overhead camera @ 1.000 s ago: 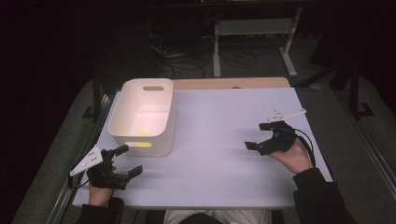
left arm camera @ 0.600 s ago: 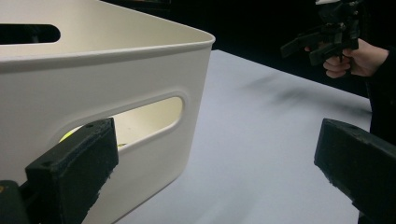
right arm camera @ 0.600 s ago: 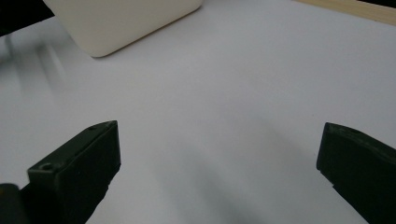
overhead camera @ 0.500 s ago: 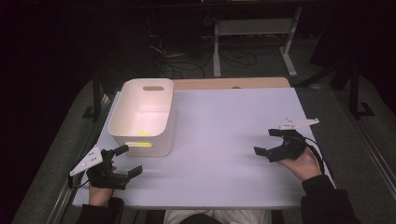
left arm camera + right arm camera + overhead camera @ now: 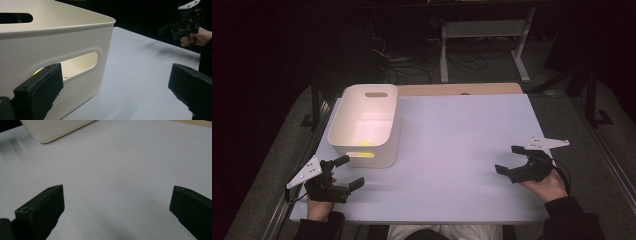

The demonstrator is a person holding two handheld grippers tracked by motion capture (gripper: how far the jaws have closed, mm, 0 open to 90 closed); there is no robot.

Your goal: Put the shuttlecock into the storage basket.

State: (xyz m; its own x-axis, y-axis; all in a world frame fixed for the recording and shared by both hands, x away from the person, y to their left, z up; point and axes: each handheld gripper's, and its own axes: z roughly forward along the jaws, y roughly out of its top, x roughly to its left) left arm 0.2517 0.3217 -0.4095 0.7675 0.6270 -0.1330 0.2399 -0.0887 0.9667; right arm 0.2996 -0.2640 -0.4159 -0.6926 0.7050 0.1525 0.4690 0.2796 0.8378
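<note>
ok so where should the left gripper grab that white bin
Probably the near end wall of the white bin, at its handle slot. The open left gripper sits just in front of that wall, so it could come from the person's side, one jaw through the slot.

I see the white bin (image 5: 362, 131) sitting upright on the far left part of the tabletop (image 5: 452, 150), its long side running away from me. It is a rounded rectangular plastic tub, open at the top, with a slot handle cut into each short end wall. Something small and yellow (image 5: 364, 143) lies on its floor near the end closest to me, and shows through the near handle slot in the left gripper view.
</note>
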